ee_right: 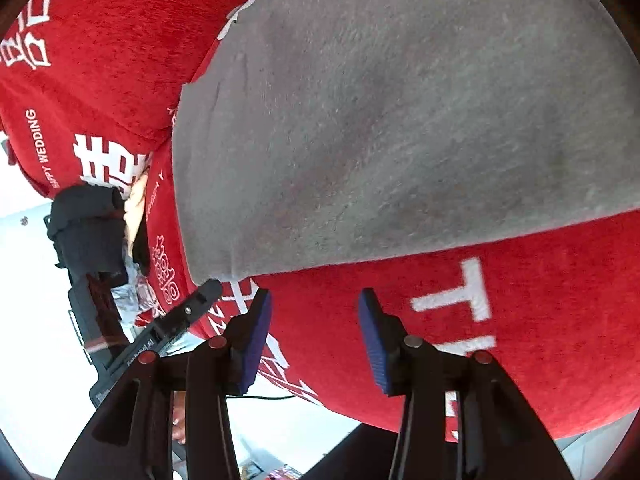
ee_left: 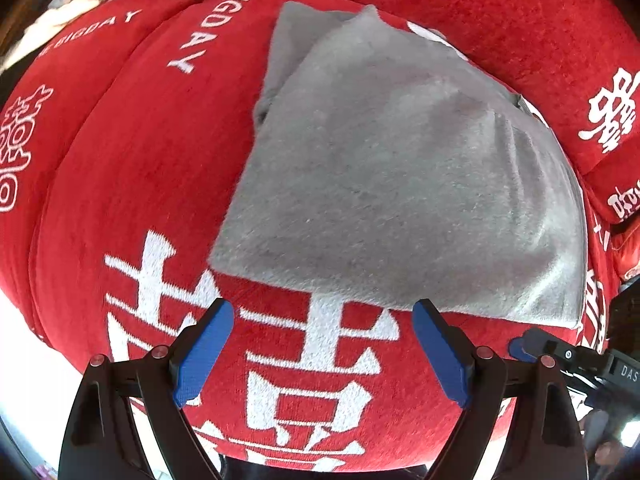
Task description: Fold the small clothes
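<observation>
Item: grey garment [ee_left: 400,168], soft brushed knit with a fine nap, lying folded in a rough wedge shape ahead of both sets of fingers. Its near hem runs just beyond the fingertips. A second layer peeks out at the far left corner, and light creases gather toward the right edge.

Support: red cushion cover [ee_left: 120,184], plush chenille-like pile with woven white characters and lettering, domed and yielding, not flat. Further red cushions [ee_left: 520,20] lie beyond.

Left gripper [ee_left: 322,312]: blue ribbed fingers [ee_left: 204,352] spread wide, holding nothing, just short of the garment's near edge.

Right gripper [ee_right: 314,300]: blue fingers [ee_right: 256,336] apart, empty, near the hem's left corner. The other tool's black tip sits just left of them.

Risks, as judged:
- Pile-on-pile friction may drag the lower layer when one edge is lifted, undoing the fold.
- Fingers closing low could pinch the cushion cover along with the hem.
- Grabbing only the top layer would split the stack.
- The soft, rounded surface may let the fold skew or slide.
</observation>
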Available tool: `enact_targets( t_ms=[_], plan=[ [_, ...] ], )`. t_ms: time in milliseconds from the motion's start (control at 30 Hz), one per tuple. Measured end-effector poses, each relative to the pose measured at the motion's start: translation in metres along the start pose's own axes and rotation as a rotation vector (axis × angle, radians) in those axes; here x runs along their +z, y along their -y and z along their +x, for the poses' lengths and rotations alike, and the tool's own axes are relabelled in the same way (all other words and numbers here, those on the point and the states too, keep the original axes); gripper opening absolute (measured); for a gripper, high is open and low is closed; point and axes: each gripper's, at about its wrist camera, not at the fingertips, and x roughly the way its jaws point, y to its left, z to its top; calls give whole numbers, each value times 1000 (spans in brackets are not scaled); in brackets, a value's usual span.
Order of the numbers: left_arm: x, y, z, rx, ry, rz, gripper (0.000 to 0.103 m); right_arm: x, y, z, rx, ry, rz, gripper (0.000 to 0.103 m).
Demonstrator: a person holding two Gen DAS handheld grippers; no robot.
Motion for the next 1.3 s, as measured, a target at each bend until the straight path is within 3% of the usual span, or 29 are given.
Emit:
enact_targets(
  t_ms=[67, 267, 433, 467, 533, 667, 833, 933, 1033, 1067, 1100, 1133, 1200, 1300],
  plan=[
    [-1, -7, 0, -24, -1, -22, 91, 1, -2, 7, 23, 2, 10, 50],
    [-6, -49, -4, -216, 5, -186, 91, 7, -7, 27, 132, 17, 73, 50],
    [-13, -66, 2, -333, -2, -288, 91, 10, -4, 47, 239, 51, 190, 50],
    [-13, -66, 3, -349, -3, -299, 91, 11, -3, 48, 255, 62, 208, 47],
    [-14, -66, 8, -387, -10, -320, 91, 13, 0, 51, 249, 80, 249, 13],
    [-6, -53, 13, -432, 1, -325, 91, 17, -6, 45, 307, 91, 250, 12],
    [12, -37, 23, -555, 9, -416, 91, 21, -28, 23, 338, 99, 165, 10],
    [21, -29, 27, -575, 45, -472, 91, 23, -34, 18, 322, 93, 131, 10],
    [31, -29, 23, -514, 106, -516, 91, 23, -33, 22, 298, 74, 116, 10],
    [34, -31, 20, -485, 128, -525, 81, 23, -33, 22, 289, 69, 111, 10],
    [37, -32, 18, -451, 147, -522, 63, 21, -32, 24, 279, 62, 103, 10],
    [42, -31, 17, -427, 154, -509, 52, 20, -32, 26, 269, 53, 98, 10],
    [48, -33, 15, -359, 163, -458, 9, 19, -31, 28, 252, 33, 90, 10],
    [54, -20, 7, -262, 202, -329, 9, 17, -35, 24, 212, -21, 44, 14]
  ],
)
